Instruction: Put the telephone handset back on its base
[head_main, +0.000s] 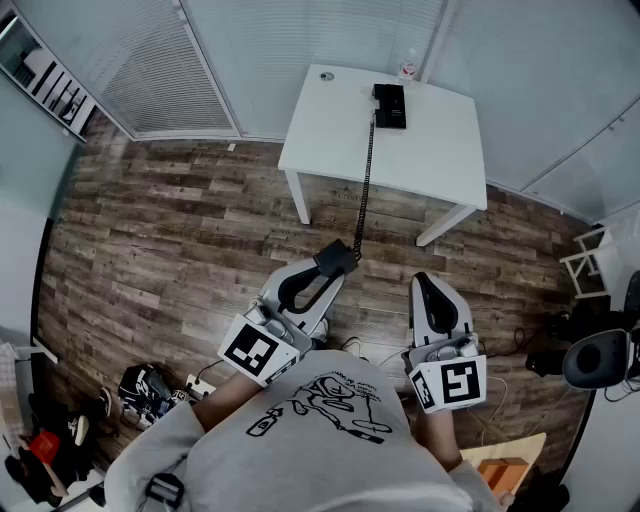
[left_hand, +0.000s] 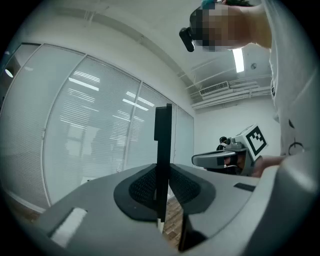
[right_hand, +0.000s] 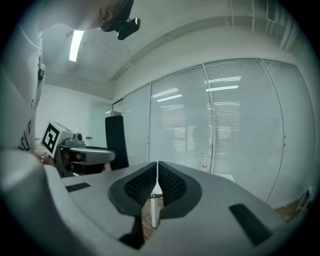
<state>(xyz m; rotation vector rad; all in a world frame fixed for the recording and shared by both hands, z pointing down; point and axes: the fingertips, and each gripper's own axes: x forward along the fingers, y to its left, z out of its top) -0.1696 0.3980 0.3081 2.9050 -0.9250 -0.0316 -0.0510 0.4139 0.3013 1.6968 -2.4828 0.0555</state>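
In the head view the black handset (head_main: 336, 258) is held out over the wood floor, well short of the table. My left gripper (head_main: 325, 272) is shut on it. A coiled black cord (head_main: 365, 180) runs from the handset up to the black telephone base (head_main: 390, 105) on the white table (head_main: 330, 130). In the left gripper view the handset (left_hand: 163, 130) stands upright as a thin dark slab, pinched between the pads of the left gripper (left_hand: 162, 190). My right gripper (head_main: 422, 285) hangs beside it, shut and empty; in its own view the right gripper (right_hand: 158, 175) has its pads together.
A small bottle (head_main: 407, 68) stands at the table's far edge. Glass walls with blinds (head_main: 170, 70) close the room behind it. Bags and clutter (head_main: 150, 392) lie on the floor at lower left. A chair (head_main: 598, 358) and a white stool (head_main: 585, 262) stand at right.
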